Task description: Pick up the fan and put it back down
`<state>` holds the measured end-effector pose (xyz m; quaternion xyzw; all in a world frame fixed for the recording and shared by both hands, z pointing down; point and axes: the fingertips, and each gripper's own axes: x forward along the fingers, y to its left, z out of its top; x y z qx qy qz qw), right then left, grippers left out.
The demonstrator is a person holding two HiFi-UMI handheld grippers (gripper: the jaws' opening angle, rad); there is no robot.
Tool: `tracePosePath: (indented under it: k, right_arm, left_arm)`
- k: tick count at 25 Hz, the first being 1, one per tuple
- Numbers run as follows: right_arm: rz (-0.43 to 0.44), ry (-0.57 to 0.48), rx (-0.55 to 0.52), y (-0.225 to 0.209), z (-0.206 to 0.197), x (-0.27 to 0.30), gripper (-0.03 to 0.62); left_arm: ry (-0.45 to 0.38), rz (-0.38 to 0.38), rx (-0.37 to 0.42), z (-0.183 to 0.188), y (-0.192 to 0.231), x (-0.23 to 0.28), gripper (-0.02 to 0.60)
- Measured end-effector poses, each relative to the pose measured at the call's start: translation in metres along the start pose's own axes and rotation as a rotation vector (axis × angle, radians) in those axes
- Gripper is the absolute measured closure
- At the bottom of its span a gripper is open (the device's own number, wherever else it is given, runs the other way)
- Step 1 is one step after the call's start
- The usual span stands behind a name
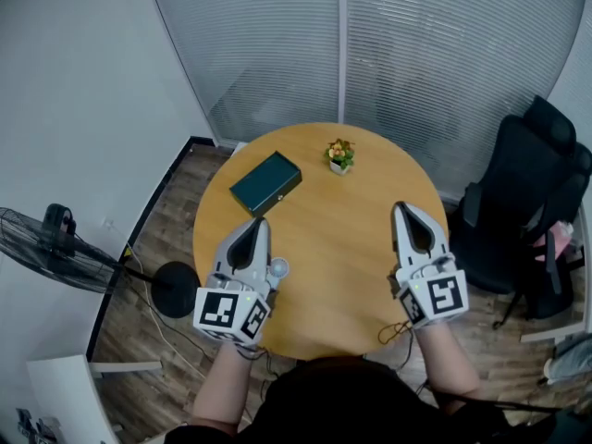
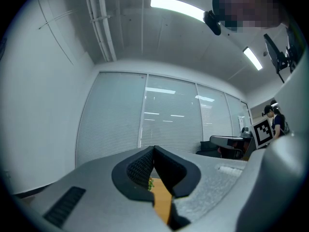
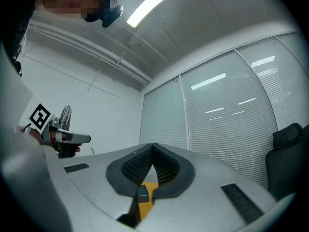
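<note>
Left tongs (image 1: 260, 222) and right tongs (image 1: 400, 208) both clenched, empty, over counter (image 1: 342, 243). Standing fan (image 1: 42, 248) on floor at left edge of frame, off counter, long axis upright. Left tongs nearer; fan lies to their left and lower.

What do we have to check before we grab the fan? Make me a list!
1. Fan in sight: ok. The fan stands on the floor, left of the table.
2. Left gripper empty: ok. Its jaws are together with nothing between them.
3. Right gripper empty: ok. Its jaws are together too, with nothing held.
4. Jaws open for a grab: not ok. Both are shut.
5. Grippers near the fan: not ok. Both hover over the table, apart from the fan.
6. Fan's cord free: cannot tell. Cables lie on the floor near its base.
</note>
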<state>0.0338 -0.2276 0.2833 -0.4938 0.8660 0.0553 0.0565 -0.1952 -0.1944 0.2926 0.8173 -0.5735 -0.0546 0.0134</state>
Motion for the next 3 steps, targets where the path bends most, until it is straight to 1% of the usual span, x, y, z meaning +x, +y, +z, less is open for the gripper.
tracePosePath:
  k: [3]
  right_arm:
    - [0.003, 0.001, -0.011, 0.0008, -0.0002, 0.0009, 0.591]
  left_arm:
    - [-0.001, -0.001, 0.002, 0.0004, -0.0001, 0.0012, 0.575]
